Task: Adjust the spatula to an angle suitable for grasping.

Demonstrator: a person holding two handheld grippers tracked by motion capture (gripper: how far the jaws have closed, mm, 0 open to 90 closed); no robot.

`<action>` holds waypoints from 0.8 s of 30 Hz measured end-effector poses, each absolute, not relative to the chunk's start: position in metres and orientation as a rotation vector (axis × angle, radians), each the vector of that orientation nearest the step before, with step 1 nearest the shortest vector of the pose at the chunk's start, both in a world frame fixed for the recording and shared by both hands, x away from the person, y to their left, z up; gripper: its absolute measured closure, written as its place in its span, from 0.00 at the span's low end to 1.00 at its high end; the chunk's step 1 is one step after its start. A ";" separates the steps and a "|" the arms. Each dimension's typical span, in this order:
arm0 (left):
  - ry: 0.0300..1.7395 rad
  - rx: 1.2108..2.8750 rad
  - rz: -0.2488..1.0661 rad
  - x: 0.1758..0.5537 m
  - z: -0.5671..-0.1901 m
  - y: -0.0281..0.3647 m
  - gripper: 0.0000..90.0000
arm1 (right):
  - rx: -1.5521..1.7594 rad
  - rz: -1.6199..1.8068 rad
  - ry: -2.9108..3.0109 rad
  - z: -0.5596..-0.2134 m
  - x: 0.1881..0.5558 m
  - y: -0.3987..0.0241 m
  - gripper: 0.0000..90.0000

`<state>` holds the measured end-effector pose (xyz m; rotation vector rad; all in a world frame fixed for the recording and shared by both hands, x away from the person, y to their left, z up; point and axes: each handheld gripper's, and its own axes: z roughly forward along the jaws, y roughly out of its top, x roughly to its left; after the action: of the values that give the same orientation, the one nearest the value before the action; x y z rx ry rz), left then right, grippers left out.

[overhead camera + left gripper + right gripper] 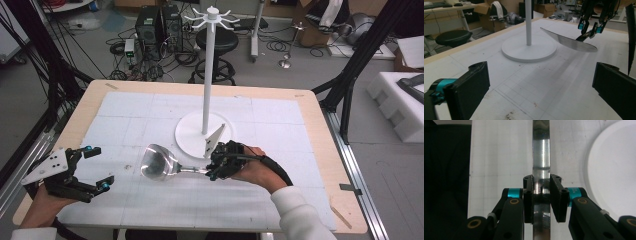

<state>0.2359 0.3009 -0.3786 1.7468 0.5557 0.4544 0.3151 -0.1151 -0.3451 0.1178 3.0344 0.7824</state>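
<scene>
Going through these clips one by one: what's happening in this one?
A person works at a table with a gripper in each hand. The right gripper is shut on the handle of a large metal spoon, holding it above the white mat beside the white stand. The left gripper sits open at the table's left, holding nothing.

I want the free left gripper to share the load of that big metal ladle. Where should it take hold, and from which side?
Probably the bare handle neck, between the bowl and the right gripper, which already clamps the handle. Come from the near edge of the table: the handle is flat and narrow, while the bowl is wide and curved.
</scene>
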 end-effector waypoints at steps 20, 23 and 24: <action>0.529 1.741 0.437 0.234 -0.375 0.300 0.02 | 0.114 0.772 3.074 -0.357 0.315 -0.079 0.84; 0.528 1.743 0.436 0.234 -0.375 0.300 0.02 | 0.082 0.770 3.089 -0.360 0.315 -0.074 0.84; 0.528 1.744 0.436 0.234 -0.375 0.300 0.02 | 0.073 0.769 3.092 -0.360 0.315 -0.073 0.84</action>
<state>0.2344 0.3000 -0.3754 1.7436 0.5281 0.4356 0.3150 -0.0732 -0.3602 0.0725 3.0924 0.7691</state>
